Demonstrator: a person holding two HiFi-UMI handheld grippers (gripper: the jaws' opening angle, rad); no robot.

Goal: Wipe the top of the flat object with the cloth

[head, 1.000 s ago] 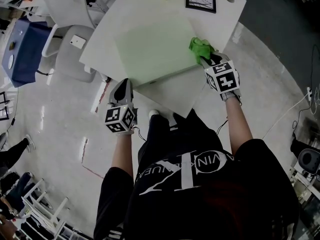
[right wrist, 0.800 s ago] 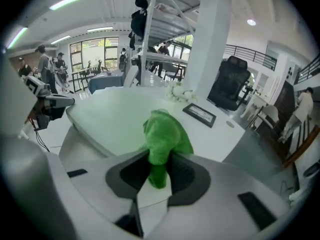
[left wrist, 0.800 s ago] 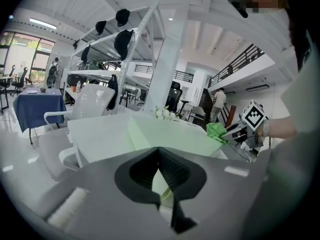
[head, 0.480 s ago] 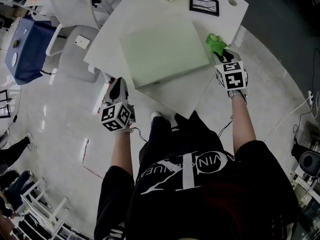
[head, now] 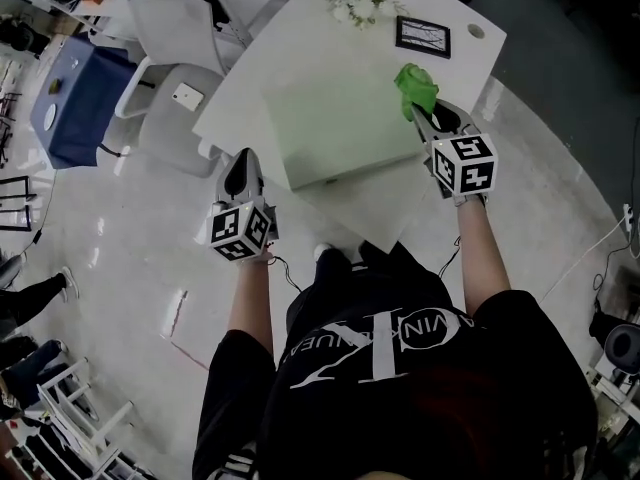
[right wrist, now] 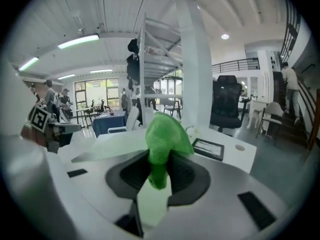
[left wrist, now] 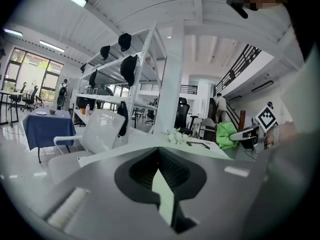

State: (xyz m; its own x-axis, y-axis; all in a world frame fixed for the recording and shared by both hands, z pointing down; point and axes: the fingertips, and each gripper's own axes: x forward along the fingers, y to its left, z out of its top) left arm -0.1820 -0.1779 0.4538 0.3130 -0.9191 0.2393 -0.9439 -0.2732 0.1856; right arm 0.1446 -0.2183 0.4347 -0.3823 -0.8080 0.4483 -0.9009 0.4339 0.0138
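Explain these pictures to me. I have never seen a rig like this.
No robot here: a person holds a gripping tool in each hand. One picture comes from a head camera looking down; the other two from cameras riding on the tools. On the white table lie a flat pale green board, a framed picture and small flowers. The right tool is shut on a green cloth at the board's right edge. The left tool is shut and empty, beside the table.

A black short-sleeved T-shirt (head: 390,388) with white lettering and black trousers (head: 325,280) are worn, and the grey left tool (head: 243,158) and right tool (head: 420,116) are capped by black-and-white marker cubes (head: 240,230).
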